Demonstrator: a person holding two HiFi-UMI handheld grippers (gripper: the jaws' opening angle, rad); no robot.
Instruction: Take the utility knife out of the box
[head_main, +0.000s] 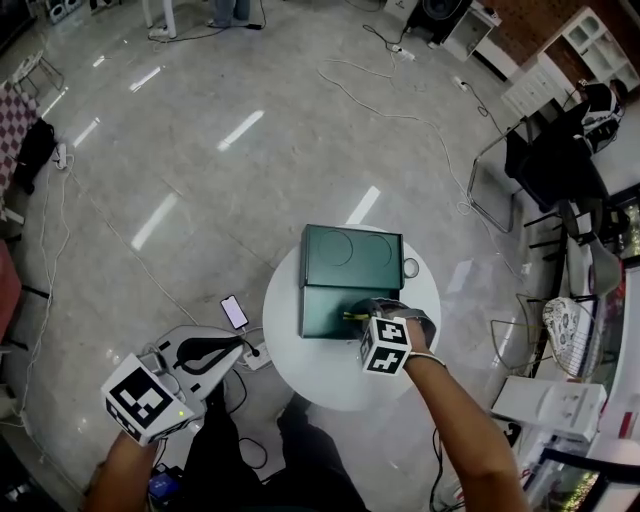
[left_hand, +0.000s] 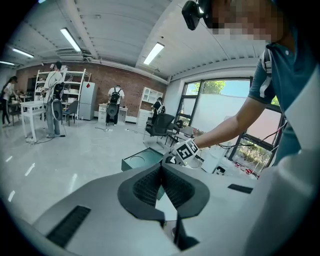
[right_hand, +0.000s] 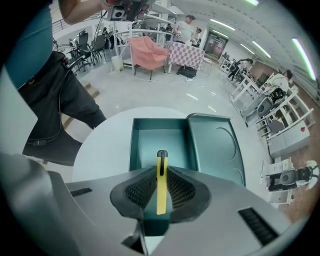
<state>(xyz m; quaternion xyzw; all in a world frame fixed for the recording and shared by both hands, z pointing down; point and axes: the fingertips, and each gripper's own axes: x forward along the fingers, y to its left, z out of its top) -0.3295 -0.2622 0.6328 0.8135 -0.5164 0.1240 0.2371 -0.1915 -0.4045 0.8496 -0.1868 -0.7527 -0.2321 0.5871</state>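
Right gripper (right_hand: 161, 196): the jaws are closed on the slim yellow plastic utility knife (right_hand: 161, 187), both black ribbed pads (right_hand: 141, 191) pressing its flat sides. The knife stands on edge between them, and its black slider end pokes out past the jaw tips. In the head view I see a short yellow stretch of it (head_main: 354, 315) at the jaws.

Held knife is over the tray of the dark green rectangular box (right_hand: 150, 145), not lying in it. I cannot tell how high above the tray floor it sits. The tray shows bare floor. The box lid (head_main: 352, 255) lies open flat beside the tray on its far side, with two ring shapes pressed into it.

The box rests on the round white table (head_main: 330, 385). A small round object (head_main: 411, 267) sits on the table just beside the lid.

Left gripper (left_hand: 161, 182): the jaws are together with nothing between them. In the head view it (head_main: 225, 352) hangs off the table's left edge, well apart from the box.
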